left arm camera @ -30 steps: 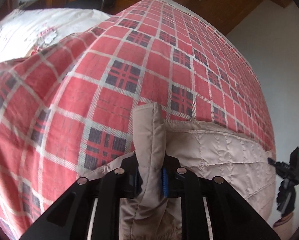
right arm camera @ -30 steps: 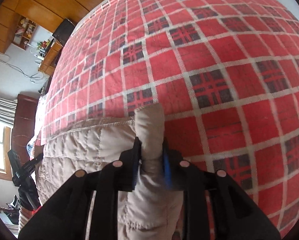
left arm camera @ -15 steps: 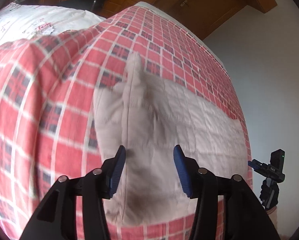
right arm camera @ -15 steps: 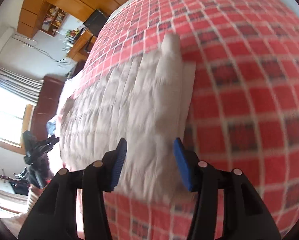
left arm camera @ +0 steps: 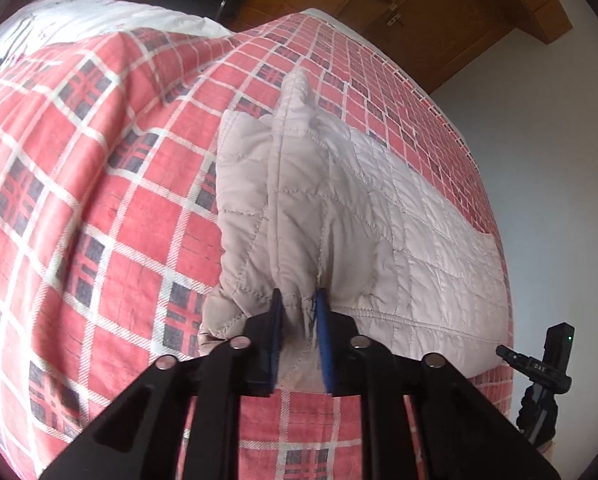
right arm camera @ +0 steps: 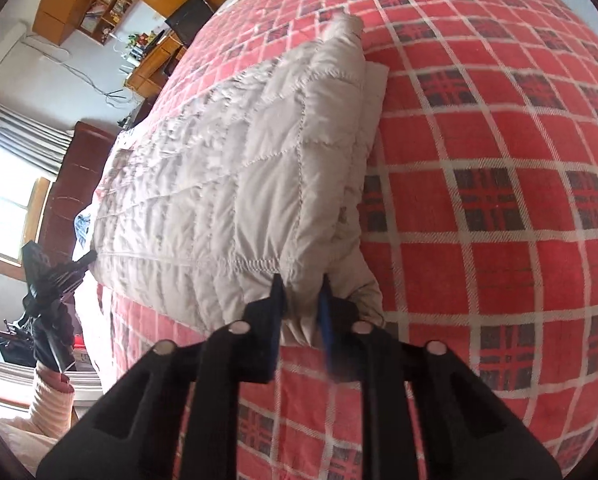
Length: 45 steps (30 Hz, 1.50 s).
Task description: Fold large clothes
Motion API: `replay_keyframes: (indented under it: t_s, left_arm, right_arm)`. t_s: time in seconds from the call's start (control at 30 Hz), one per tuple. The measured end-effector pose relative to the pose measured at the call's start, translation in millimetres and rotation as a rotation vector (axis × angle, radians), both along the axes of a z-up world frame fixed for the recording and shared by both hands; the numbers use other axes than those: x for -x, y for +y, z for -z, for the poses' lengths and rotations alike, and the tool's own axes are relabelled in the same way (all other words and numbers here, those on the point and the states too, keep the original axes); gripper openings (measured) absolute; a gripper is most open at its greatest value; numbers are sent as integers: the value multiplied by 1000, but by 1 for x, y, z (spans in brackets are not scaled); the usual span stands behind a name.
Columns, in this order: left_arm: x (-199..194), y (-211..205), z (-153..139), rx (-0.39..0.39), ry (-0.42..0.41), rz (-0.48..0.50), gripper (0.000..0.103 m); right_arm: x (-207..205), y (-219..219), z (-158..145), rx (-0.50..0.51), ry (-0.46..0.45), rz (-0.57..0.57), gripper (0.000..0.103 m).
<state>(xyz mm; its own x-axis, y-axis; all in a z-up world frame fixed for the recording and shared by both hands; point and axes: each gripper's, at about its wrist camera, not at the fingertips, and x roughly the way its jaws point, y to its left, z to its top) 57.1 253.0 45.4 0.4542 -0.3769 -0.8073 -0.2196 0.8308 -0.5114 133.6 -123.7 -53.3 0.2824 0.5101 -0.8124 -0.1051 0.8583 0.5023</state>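
Both your grippers are clamped on the jacket's near edge — left gripper (left arm camera: 299,304) at one corner, right gripper (right arm camera: 302,288) at the other — while the jacket (left arm camera: 339,216) lies folded on the bed (left arm camera: 99,200).

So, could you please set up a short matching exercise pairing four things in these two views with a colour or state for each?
Column 1:
1. quilted jacket
2. bedspread
3. left tool
4. wardrobe doors

Column 2:
a. red plaid
b. brown wood
c. beige, lying folded on the bed
d. shut on the near edge of the garment

Pairs: 1-c, 2-a, 3-d, 4-b. The right tool is likewise shut on the jacket's near edge.
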Motion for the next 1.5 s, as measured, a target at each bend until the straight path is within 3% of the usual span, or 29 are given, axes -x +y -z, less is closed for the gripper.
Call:
replay_keyframes:
  t_s: [0.1,0.2,0.43,0.6,0.73,0.8,0.87,0.97,1.17,1.3,1.5]
  left_arm:
    - [-1,8,-10,37,-10,7,7]
    - [-1,11,-16,22,-3,33,5]
    - [-3,13,22,4,63,55,6]
    - [-5,10,22,-17,60,70,7]
    - [-6,10,5,-38,59,64,16]
    - [-9,14,-8,-27,28,57,35]
    - [-13,18,-17,-15,3,52,58]
    - [-27,23,-18,-52,4,37,66]
    - [-48,40,10,38,34,-22,66]
    - [-56,42,31,38,82,-19,66]
    - [-65,46,54,169,81,-38,71]
  right_arm:
    - [2,-2,-14,-46,-14,-5,12]
    - [3,-10,-18,-90,0,2,12]
    - [-1,-7,31,-34,105,21,12]
    - [-4,-4,33,-26,109,16,13]
    - [-7,6,16,8,83,-3,23]
    - [-5,7,5,11,51,-2,47]
    - [-6,6,-7,-6,8,4,62]
    - [-14,4,-15,-41,-18,11,64]
    - [-38,2,-1,-63,11,44,66]
    - [-48,-3,13,-85,47,48,69]
    - [-60,-1,34,-107,87,49,74]
